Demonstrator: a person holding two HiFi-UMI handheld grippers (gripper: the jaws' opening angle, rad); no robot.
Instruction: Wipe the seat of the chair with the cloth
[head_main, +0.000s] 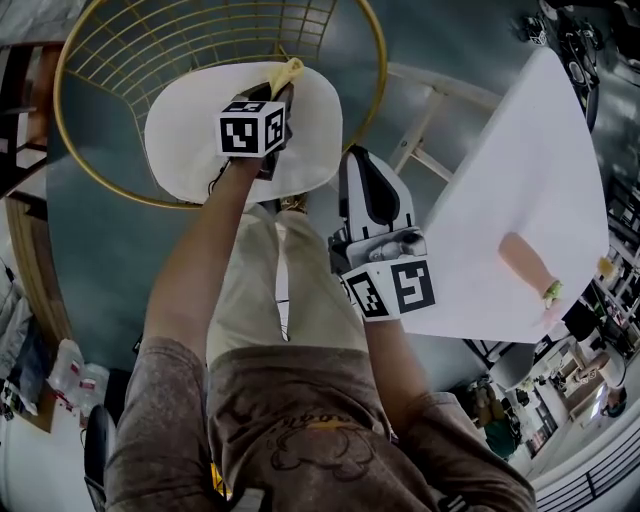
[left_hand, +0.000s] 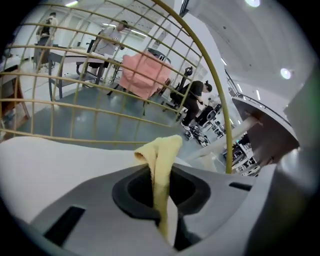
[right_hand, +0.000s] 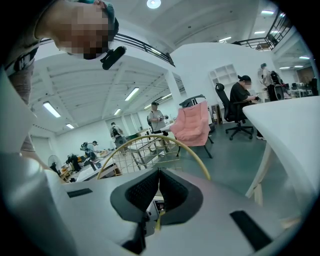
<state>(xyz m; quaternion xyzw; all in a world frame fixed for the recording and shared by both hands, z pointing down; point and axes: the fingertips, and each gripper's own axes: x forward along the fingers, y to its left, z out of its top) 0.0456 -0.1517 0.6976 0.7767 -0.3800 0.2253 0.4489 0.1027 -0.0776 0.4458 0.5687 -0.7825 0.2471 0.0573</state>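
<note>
Over the white seat (head_main: 185, 140) of a chair with a gold wire back (head_main: 150, 45), the person reaches down with the left gripper (head_main: 275, 92). Its marker cube faces up. Its tongs are pressed tight on a pale yellow cloth (head_main: 285, 72), and a folded end of the cloth pokes out past their tips. In the left gripper view the cloth (left_hand: 162, 150) runs as a narrow strip down between the dark pads, and its loose end stands above the seat (left_hand: 50, 160). The gold wires (left_hand: 100, 75) curve up behind it. From these views I cannot tell whether the cloth touches the seat.

The right gripper (head_main: 356, 160) hangs closer to the person's body, off the chair, between the seat's edge and a white table (head_main: 520, 170). Its tongs are pressed together with nothing between them; in the right gripper view the ribbed pads meet at the tips (right_hand: 159, 175), and the chair's gold rim (right_hand: 145, 145) arches beyond them. A pink oblong thing (head_main: 525, 262) lies on the table, well apart from both grippers.
</note>
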